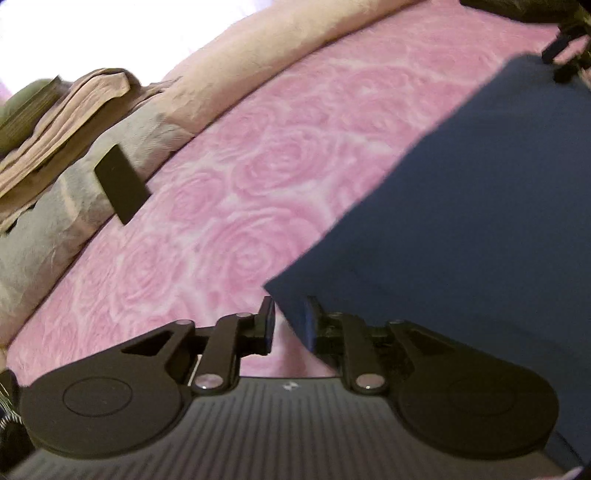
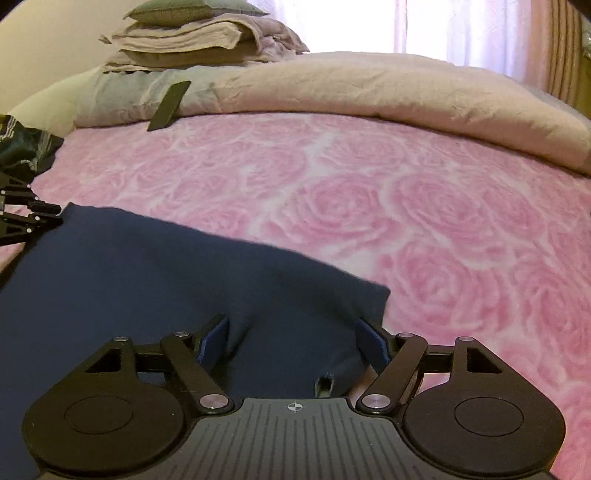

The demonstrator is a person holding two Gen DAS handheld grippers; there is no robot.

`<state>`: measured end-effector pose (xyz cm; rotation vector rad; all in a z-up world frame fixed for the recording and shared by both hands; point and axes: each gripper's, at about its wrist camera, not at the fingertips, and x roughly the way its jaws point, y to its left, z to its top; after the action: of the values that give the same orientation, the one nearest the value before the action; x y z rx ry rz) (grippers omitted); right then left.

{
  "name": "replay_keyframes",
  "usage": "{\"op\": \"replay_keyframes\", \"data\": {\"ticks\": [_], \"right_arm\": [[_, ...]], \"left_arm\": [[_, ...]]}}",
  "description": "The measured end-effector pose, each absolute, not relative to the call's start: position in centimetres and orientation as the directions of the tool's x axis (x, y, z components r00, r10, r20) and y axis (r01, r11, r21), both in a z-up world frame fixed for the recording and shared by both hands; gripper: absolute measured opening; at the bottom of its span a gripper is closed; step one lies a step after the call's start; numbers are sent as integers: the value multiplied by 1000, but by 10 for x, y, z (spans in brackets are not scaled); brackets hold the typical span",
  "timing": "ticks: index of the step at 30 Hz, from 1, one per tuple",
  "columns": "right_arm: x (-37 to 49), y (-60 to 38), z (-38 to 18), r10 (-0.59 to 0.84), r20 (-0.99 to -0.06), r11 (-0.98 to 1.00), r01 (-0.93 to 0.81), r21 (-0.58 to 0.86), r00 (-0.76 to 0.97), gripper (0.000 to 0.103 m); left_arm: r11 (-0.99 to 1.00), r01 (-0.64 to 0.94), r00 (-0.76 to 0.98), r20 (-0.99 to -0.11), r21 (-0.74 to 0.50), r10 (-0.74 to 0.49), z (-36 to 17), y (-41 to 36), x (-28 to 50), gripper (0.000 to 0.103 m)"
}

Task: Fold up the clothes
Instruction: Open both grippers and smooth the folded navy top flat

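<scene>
A navy blue garment point(image 1: 461, 221) lies flat on the pink rose-patterned bedspread point(image 1: 240, 184). My left gripper point(image 1: 290, 325) is open, with a narrow gap between its pads, at the garment's near corner; the right pad lies against the cloth's edge. In the right wrist view the same garment point(image 2: 166, 277) spreads to the left. My right gripper point(image 2: 295, 339) is open wide, its fingers straddling a raised bunch of the cloth near the garment's right corner. The left gripper point(image 2: 33, 218) shows at the far left edge of that view.
A beige duvet point(image 2: 369, 88) runs along the far side of the bed. Folded linens and a green pillow point(image 2: 192, 33) are stacked at the back left. A black flat object point(image 2: 168, 105) leans on the duvet. A dark patterned cloth point(image 2: 22, 144) lies at the left.
</scene>
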<state>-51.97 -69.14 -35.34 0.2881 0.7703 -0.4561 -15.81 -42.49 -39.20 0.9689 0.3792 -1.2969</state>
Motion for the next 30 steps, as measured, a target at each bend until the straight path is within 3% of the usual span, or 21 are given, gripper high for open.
{"op": "replay_keyframes", "data": {"ticks": [3,7,10,13,16,19,22,25,30], "right_arm": [[-499,-692,-348,-262,-719,885,458,87,644,74],[-472,-692,-342,-225,-715,909,407,91,662,74],[-452,-696,-343,-202,-732,921,381,85,651,74],[-468,-715,-357,-226,-766,906,418,61,602,74],[-509,-737,-361,-215,-751,872,469,139,624,74],[-538,-738,-362,-294,-755,844,529,83,587,74],[-560,-736,-361,-353,-766,811,584,35,537,74],[-575,-715,-342,-415,-747,793,609,-18,518,74],[-589,-657,-315,-415,-682,823,568,0,601,74]], "left_arm": [[-33,944,225,-711,329,-666,-378,-438,-156,16],[-77,980,90,-761,181,-642,-389,-469,-157,22],[-100,967,121,-768,234,-629,-407,-473,-159,23],[-44,980,123,-759,196,-639,-411,-462,-143,31],[7,979,160,-753,202,-638,-413,-454,-131,31],[56,980,181,-754,189,-631,-412,-448,-123,31],[71,962,251,-742,265,-621,-404,-442,-134,30],[81,944,296,-714,320,-634,-388,-429,-150,28],[30,954,234,-680,297,-695,-364,-395,-197,28]]}}
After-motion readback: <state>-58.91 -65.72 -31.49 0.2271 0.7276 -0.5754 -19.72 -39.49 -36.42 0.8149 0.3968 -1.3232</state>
